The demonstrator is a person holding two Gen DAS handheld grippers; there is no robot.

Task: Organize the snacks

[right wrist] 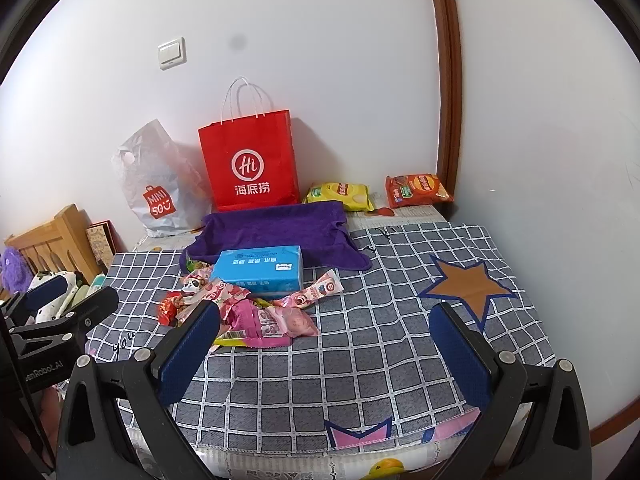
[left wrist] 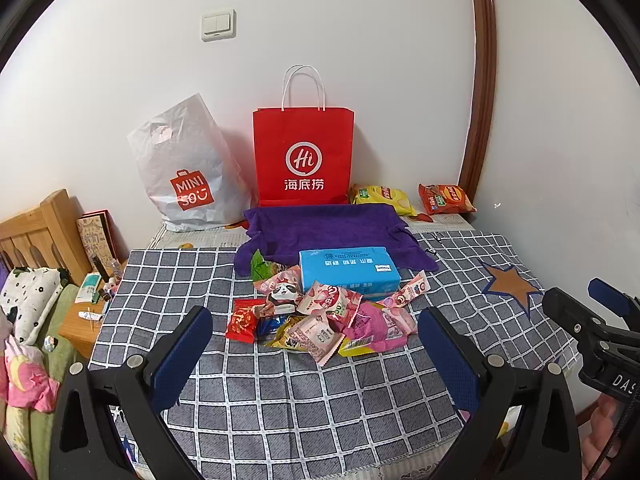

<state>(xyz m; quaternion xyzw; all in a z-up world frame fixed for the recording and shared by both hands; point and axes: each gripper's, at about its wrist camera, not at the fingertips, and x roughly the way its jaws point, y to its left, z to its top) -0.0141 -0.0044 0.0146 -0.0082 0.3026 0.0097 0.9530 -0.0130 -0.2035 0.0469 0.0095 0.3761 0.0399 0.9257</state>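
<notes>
Left gripper: nearest to us, jaws spread wide and holding nothing, hovering over the near edge of the table, lined up on the snack pile; we read this as a ready stance before a first pick.
Right gripper: also near, jaws released and empty, aimed at bare cloth to the right of the pile, so we judge it is waiting its turn.
Checked cloth: covers the table and gives a flat bed for the loose packets.
Snack pile: the task's things, a jumble of small wrapped packets in the middle of the table, overlapping one another; we would take an outer packet first.
Tissue box: blue, just behind the pile and touching it.
Purple towel: spread beyond the box, partly under it.
Red paper bag: upright against the far wall, mouth up; we judge it a likely place for the snacks.
White plastic bag: slumped to its left.
Chip bags: yellow and orange, lying at the far right, well apart from the pile.
</notes>
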